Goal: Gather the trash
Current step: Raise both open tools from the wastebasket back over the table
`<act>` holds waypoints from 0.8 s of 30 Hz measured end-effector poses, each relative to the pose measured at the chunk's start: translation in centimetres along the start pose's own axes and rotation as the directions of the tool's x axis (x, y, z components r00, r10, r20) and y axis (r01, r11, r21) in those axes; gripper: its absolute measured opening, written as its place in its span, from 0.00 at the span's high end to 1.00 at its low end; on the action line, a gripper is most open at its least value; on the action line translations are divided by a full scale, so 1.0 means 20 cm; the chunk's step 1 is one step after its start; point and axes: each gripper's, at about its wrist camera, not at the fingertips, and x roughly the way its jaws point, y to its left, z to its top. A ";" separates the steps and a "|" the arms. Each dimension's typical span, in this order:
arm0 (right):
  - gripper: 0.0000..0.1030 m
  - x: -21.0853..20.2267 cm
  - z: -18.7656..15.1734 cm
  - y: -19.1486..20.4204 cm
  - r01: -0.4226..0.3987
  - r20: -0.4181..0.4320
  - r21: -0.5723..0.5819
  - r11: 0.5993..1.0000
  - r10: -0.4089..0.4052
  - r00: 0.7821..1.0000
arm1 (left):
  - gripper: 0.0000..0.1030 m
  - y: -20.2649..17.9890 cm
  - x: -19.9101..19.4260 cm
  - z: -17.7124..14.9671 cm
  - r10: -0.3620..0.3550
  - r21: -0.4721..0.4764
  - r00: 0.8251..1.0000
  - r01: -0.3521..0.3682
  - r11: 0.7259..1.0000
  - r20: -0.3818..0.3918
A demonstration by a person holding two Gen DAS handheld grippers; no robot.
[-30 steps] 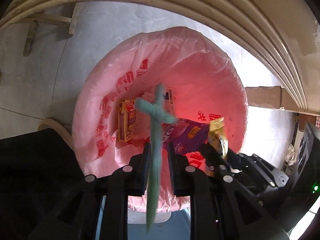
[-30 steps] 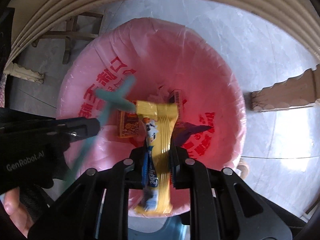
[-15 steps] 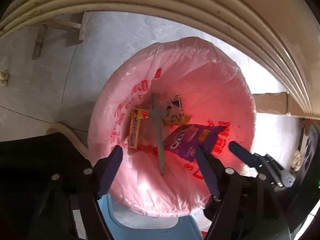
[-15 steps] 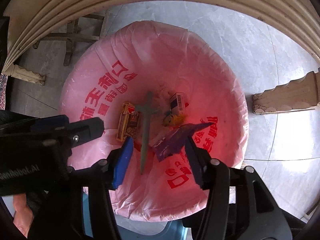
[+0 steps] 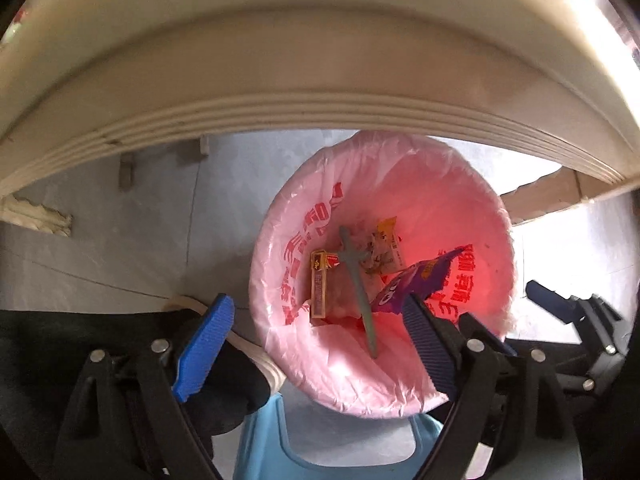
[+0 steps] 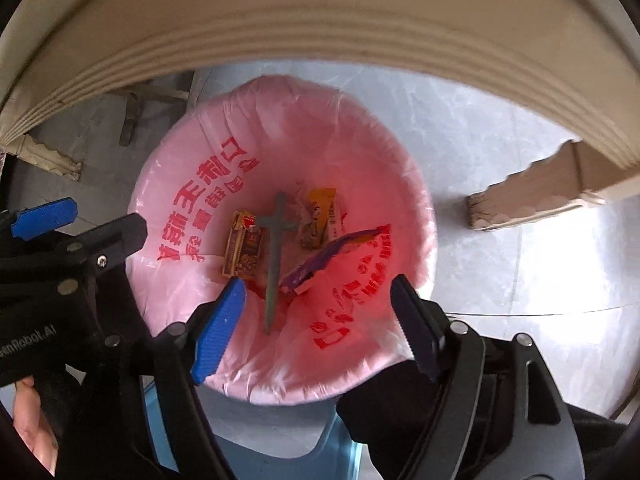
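A pale grey tiled floor (image 6: 472, 152) runs under everything, with the cream ribbed edge of a table (image 5: 320, 108) arching across the top of both views.

Nearest the lens in the left wrist view, the left gripper (image 5: 316, 344) points down with its jaws spread wide, having just been opening; nothing sits between its blue pads (image 5: 204, 348). In the right wrist view the right gripper (image 6: 320, 328) stands likewise spread, its jaws also just opened, and no item is between its fingers (image 6: 218, 332). Both hang above the near rim of the bin. A bare hand (image 6: 32, 420) shows at the lower left of the right wrist view, behind the left gripper's black body. A light blue plastic stool (image 5: 280, 440) shows just below the bin.

Beyond the fingertips is the round bin lined with a pink bag (image 6: 192, 152) printed with red characters. At its bottom lies the trash: a grey-green sword-shaped stick (image 6: 274, 256) lies lengthwise in the middle, a yellow and red small box (image 6: 242, 248) just to its left, a crumpled yellow wrapper (image 6: 320, 216) to its right and farther back, and a purple snack packet (image 6: 328, 260) leaning on the right side of the bag.

Farther off, a carved wooden table leg (image 6: 528, 196) stands on the floor right of the bin, and a wooden frame (image 6: 140, 108) stands beyond it on the left.
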 end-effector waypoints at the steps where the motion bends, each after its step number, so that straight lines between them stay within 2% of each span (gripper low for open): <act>1: 0.26 -0.04 -0.01 0.00 0.006 0.017 0.005 1.000 -0.006 1.000 | 0.18 -0.01 -0.03 -0.01 0.008 0.011 1.000 -0.008 1.000 0.015; 5: 0.25 -0.21 -0.05 -0.04 0.034 0.090 0.031 0.999 -0.037 0.995 | 0.18 -0.05 -0.22 -0.05 0.049 0.054 0.993 -0.055 0.997 0.107; 7: 0.24 -0.33 -0.08 -0.06 0.043 0.136 0.048 0.998 -0.050 0.989 | 0.18 -0.07 -0.32 -0.06 0.046 0.063 0.988 -0.056 0.996 0.149; 10: 0.23 -0.51 -0.12 -0.10 0.050 0.210 0.076 0.996 -0.065 0.975 | 0.17 -0.11 -0.51 -0.08 0.044 0.082 0.972 -0.065 0.995 0.232; 11: 0.23 -0.56 -0.13 -0.11 0.054 0.233 0.085 0.995 -0.073 0.970 | 0.13 -0.13 -0.59 -0.09 0.034 0.084 0.963 -0.059 0.995 0.267; 15: 0.18 -0.83 -0.19 -0.13 0.085 0.349 0.105 0.991 -0.117 0.930 | 0.08 -0.17 -0.82 -0.13 0.013 0.077 0.935 -0.043 0.996 0.355; 20: 0.17 -1.08 -0.26 -0.14 0.126 0.448 0.115 0.985 -0.164 0.879 | 0.07 -0.22 -1.04 -0.16 0.007 0.079 0.900 -0.045 0.996 0.435; 24: 0.16 -1.26 -0.31 -0.15 0.123 0.522 0.134 0.983 -0.175 0.835 | 0.07 -0.25 -1.27 -0.21 0.007 0.060 0.858 -0.044 0.997 0.513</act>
